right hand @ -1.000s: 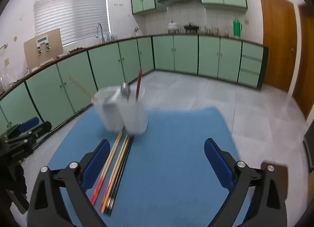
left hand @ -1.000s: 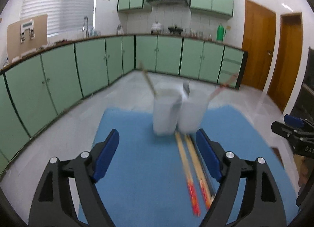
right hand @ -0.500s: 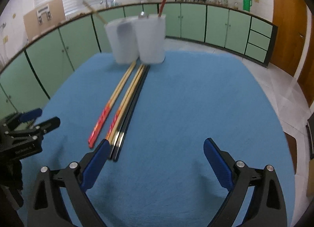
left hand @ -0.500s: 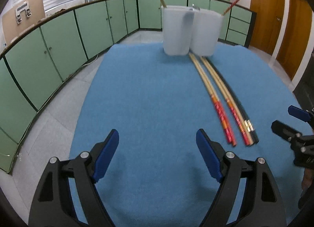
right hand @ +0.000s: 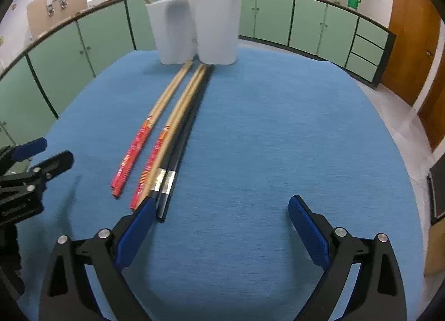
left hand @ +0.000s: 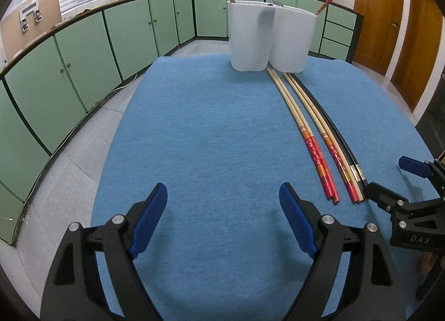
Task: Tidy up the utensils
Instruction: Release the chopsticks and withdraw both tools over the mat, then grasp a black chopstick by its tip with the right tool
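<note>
Two white holders [left hand: 250,40] [right hand: 194,32] stand side by side at the far end of a blue mat [left hand: 208,132] [right hand: 278,126]. A wooden chopstick, a red-ended one and a metal spoon stick out of them. Two wooden pairs of chopsticks with red ends [left hand: 311,137] [right hand: 144,137] and a black pair [left hand: 333,129] [right hand: 180,148] lie lengthwise in front of them. My left gripper [left hand: 222,209] [right hand: 55,151] is open over bare mat, left of the chopsticks. My right gripper [right hand: 222,215] [left hand: 386,175] is open, its left finger beside the black pair's near end.
The mat covers a table whose edges fall off on all sides to a tiled floor. Green kitchen cabinets [left hand: 83,57] curve round behind and to the left. Wooden doors [left hand: 389,15] stand at the right.
Both grippers came down and tipped toward the mat, so the holders rose to the top of each view. Over the last half second they have barely moved. Both stay open.
</note>
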A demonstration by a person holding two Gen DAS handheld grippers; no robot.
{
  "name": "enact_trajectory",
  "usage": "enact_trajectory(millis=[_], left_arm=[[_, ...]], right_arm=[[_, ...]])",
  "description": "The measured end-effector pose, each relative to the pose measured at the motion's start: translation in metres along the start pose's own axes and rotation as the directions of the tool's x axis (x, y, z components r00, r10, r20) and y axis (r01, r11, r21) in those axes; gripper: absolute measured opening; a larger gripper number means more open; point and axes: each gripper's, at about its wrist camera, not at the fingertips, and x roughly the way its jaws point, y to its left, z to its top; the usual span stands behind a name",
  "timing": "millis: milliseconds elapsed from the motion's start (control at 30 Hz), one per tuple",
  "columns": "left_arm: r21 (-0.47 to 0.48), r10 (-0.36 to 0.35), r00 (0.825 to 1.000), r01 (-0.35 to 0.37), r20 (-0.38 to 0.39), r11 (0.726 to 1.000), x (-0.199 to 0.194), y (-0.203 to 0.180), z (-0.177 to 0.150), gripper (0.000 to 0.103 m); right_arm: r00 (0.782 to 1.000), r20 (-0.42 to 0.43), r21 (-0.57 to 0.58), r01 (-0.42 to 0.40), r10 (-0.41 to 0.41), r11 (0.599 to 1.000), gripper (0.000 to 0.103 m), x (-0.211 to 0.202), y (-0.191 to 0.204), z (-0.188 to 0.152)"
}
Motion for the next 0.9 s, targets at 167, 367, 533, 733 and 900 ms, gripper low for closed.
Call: enact_trajectory(millis=[167,367,533,733,900], left_arm=[[-0.001,0.003,1.000,-0.003,-0.002,1.000,-0.001,-0.001,-0.001,0.081],[-0.017,-0.002,1.000,0.002,-0.008,1.000,0.000,0.001,-0.001,0.082],[-0.019,0.000,1.000,0.000,-0.008,1.000,0.000,0.001,-0.002,0.082],[-0.028,-0.010,1.000,0.010,-0.008,1.000,0.001,-0.001,-0.001,0.082],[0.006,-0.041,0.999,0.041,-0.018,0.999,0.001,-0.015,-0.002,0.082]], right_arm=[[0.998,0.015,-0.002,0.065,-0.065,0.998,0.094,-0.009,-0.008,-0.003],[0.996,0.028,0.047,-0.089,0.088,0.995,0.071,-0.022,-0.006,-0.014],[0.998,0.026,0.027,-0.064,0.063,0.998,0.048,-0.020,0.006,-0.020],[0.998,0.023,0.004,-0.066,0.066,0.998,0.020,-0.016,0.014,-0.015],[0.996,0.015,0.006,-0.091,0.091,0.996,0.007,-0.015,0.008,-0.014]])
